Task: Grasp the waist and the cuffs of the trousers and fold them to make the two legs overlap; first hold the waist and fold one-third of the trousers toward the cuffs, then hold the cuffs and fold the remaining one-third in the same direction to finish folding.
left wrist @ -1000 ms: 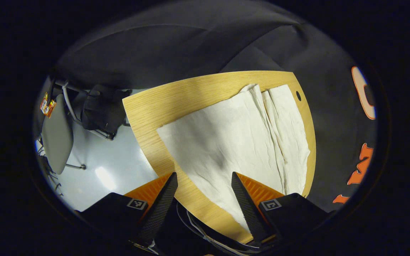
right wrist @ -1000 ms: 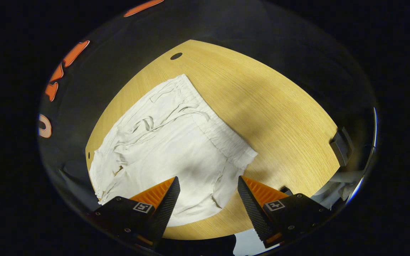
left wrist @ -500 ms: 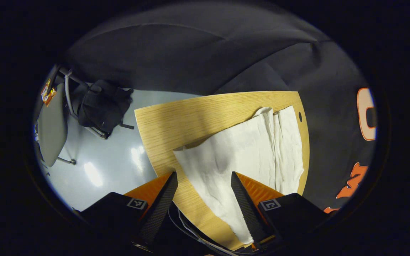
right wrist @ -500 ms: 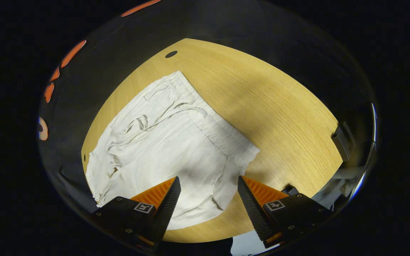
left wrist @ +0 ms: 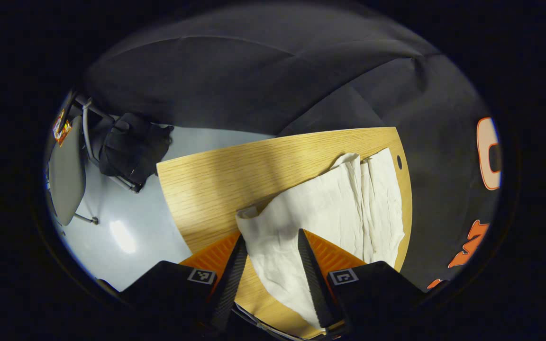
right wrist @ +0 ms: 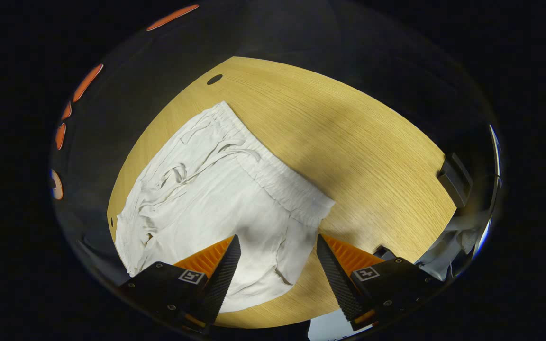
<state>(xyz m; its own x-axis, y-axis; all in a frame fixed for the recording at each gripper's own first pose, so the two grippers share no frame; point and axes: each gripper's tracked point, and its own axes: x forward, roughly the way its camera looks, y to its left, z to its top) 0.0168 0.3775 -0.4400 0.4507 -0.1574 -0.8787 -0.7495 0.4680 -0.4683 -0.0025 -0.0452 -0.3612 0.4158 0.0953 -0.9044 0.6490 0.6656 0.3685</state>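
Bench [right wrist: 349, 142] first: light wood, carrying the white trousers [right wrist: 206, 199] spread flat, waist [right wrist: 277, 182] toward the far right in the right gripper view, cuffs [left wrist: 254, 218] near the left claw [left wrist: 267, 253]. Fabric looks thin, soft and creased, so I'd guess it's light and floppy and will sag unless it's pinched right at a hem or the gathered waistband, the thickest bit. Left claw's fingers sit either side of a lifted cuff corner, but can't tell if they're actually pinching it. Right claw [right wrist: 277, 255] hangs released over the seat area. Chair [left wrist: 67, 170] has a small tag, too tiny to read.
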